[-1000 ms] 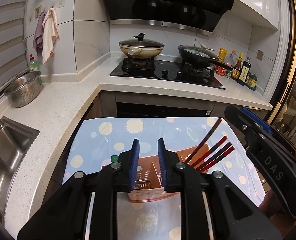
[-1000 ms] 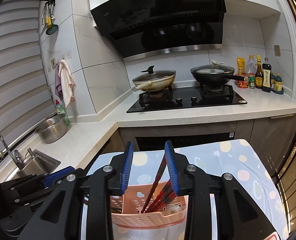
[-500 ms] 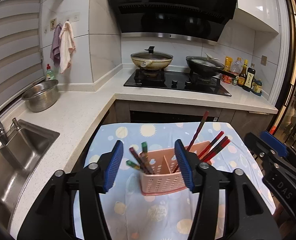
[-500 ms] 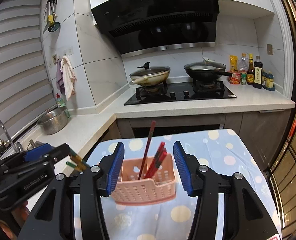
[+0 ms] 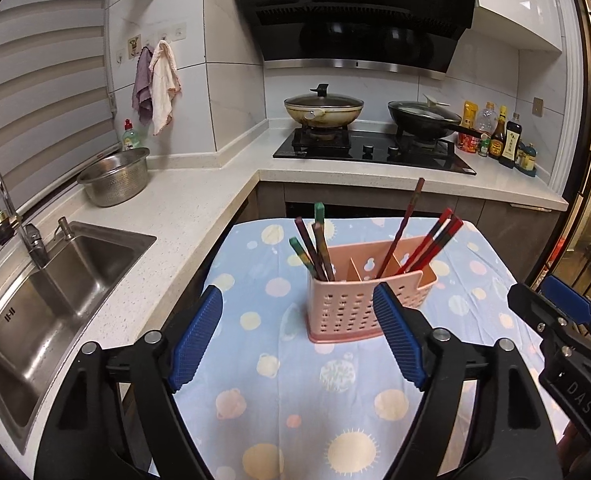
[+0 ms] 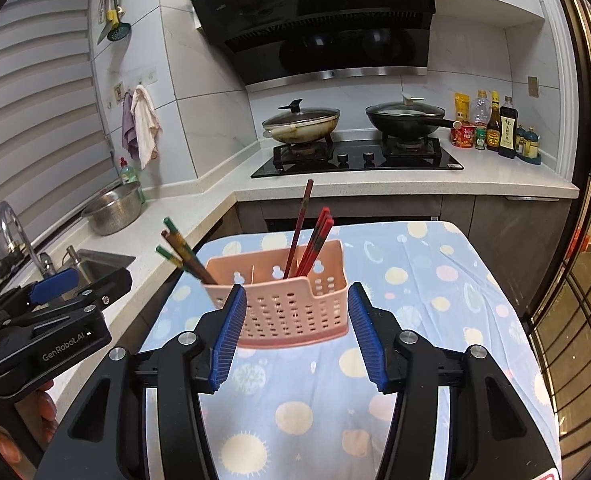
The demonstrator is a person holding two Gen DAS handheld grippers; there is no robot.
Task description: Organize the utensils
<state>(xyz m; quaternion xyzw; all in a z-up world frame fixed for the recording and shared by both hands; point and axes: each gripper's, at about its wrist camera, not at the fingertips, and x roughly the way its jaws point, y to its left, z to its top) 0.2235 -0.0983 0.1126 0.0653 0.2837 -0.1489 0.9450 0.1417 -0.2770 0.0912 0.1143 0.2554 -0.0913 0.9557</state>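
Observation:
A pink slotted utensil basket stands on the table's dotted blue cloth. Green-tipped dark chopsticks lean out of its left compartment. Red chopsticks lean in its right compartment. My left gripper hangs just short of the basket, its jaws opening with nothing between them. My right gripper is open and empty, also short of the basket. Each gripper shows at the edge of the other's view: the right gripper and the left gripper.
A steel sink with a tap and a steel colander are on the counter to the left. Behind the table is a hob with two lidded pans. Sauce bottles stand at the back right.
Both grippers have drawn back from the basket and their jaws have widened. The green-tipped chopsticks and a red chopstick were let go and now stand in the basket.

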